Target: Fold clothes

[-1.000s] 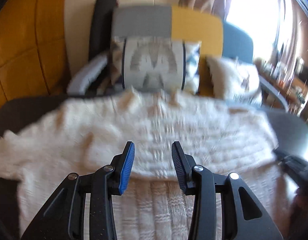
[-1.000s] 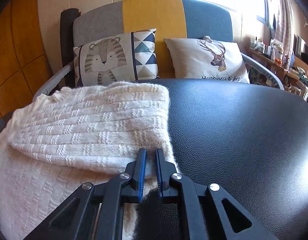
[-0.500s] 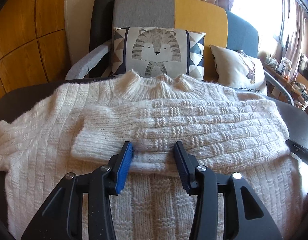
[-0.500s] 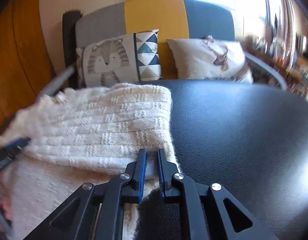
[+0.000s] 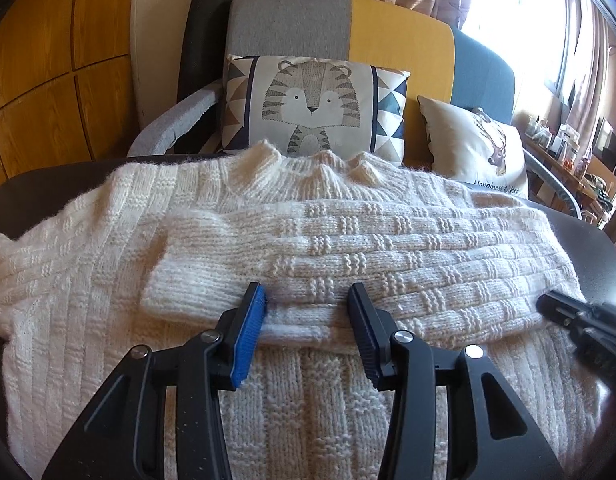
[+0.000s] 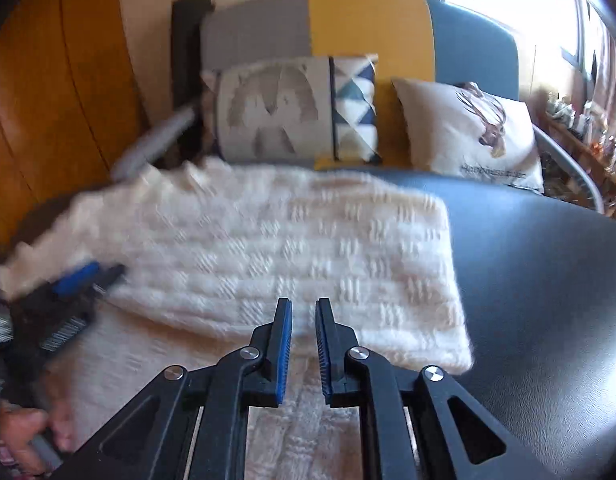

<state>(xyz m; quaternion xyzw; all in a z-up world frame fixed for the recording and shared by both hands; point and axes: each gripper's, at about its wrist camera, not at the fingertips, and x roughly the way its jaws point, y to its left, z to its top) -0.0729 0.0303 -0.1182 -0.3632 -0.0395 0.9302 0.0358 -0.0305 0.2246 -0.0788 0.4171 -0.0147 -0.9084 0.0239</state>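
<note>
A cream knit sweater (image 5: 108, 264) lies flat on a black table (image 5: 40, 196), collar at the far side. Its right sleeve (image 5: 388, 252) is folded across the chest. My left gripper (image 5: 308, 300) is open and empty, its tips just at the sleeve's near edge. My right gripper (image 6: 304, 312) is open a little and empty, hovering over the folded sleeve (image 6: 308, 252) near the sweater's right side. It also shows at the right edge of the left wrist view (image 5: 580, 320). The left gripper shows blurred in the right wrist view (image 6: 84, 276).
Behind the table stands a grey, yellow and blue sofa (image 5: 388, 28) with a tiger cushion (image 5: 312, 108) and a deer cushion (image 5: 476, 148). Bare black tabletop (image 6: 548, 280) lies right of the sweater. A cluttered shelf (image 5: 568, 148) is at far right.
My right gripper let go of the sweater's right edge, opened slightly and moved left and up over the sleeve. My left gripper stayed open and steadied at the sleeve's edge.
</note>
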